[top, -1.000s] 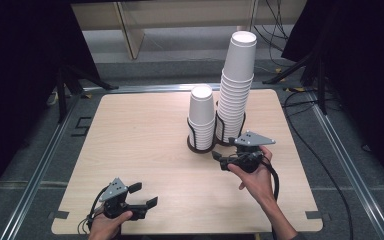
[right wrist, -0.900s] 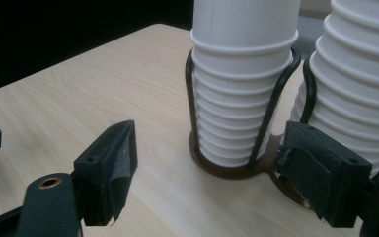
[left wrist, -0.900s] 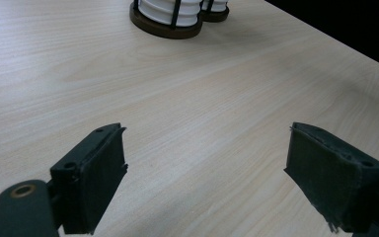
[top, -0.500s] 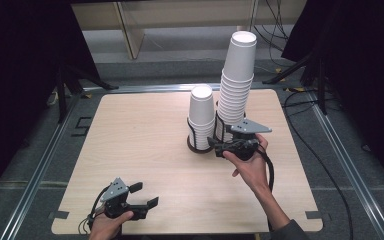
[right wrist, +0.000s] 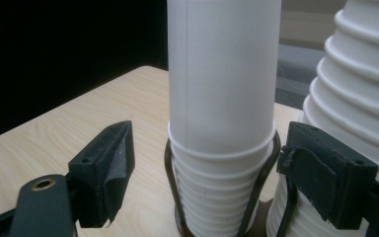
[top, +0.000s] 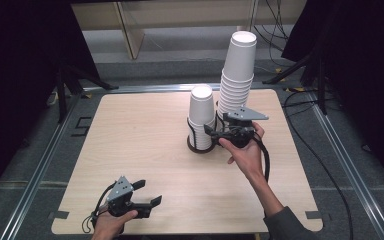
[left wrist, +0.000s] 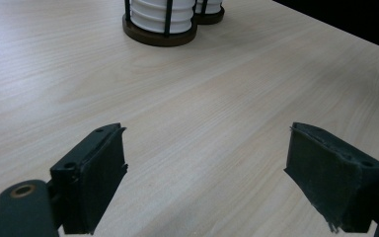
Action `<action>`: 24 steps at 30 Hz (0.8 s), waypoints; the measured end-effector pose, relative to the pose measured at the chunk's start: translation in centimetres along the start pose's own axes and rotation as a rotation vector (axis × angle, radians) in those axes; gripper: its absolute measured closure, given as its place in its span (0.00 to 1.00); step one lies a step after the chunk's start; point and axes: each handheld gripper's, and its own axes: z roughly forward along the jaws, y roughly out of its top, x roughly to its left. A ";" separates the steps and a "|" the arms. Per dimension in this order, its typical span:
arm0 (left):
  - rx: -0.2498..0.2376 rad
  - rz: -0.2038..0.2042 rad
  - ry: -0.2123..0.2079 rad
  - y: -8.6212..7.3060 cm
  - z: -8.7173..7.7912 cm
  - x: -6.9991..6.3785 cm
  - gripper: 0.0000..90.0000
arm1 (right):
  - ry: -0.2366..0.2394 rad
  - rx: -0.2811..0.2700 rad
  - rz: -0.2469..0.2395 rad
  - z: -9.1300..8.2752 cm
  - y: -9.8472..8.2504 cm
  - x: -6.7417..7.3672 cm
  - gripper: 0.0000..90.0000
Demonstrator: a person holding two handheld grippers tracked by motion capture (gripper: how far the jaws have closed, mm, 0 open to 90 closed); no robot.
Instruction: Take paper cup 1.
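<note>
Short cup stack [right wrist: 222, 98] between spread jaws of right gripper [right wrist: 207, 173] — pads clear, untouched.

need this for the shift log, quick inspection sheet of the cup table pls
surface: wooden table, bare apart from the holders
job's things: short cup stack and tall cup stack, upside down in wire holders, side by side
clutter: nothing seen
grippers: right gripper open, jaws either side of the short stack, not pressing; left gripper open, holding nothing, near the front edge
cables: black cable trailing from the right gripper; more on the floor at right
surroundings: dark curtains, metal floor rails
</note>
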 end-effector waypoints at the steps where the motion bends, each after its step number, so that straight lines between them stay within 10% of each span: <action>1: 0.004 0.010 0.001 0.0 0.0 0.1 0.16 | 0.015 0.001 0.024 0.3 0.1 0.1 0.23; 24: 0.006 0.017 0.005 0.2 0.6 0.5 0.16 | -0.085 0.008 0.020 4.3 2.7 0.8 0.20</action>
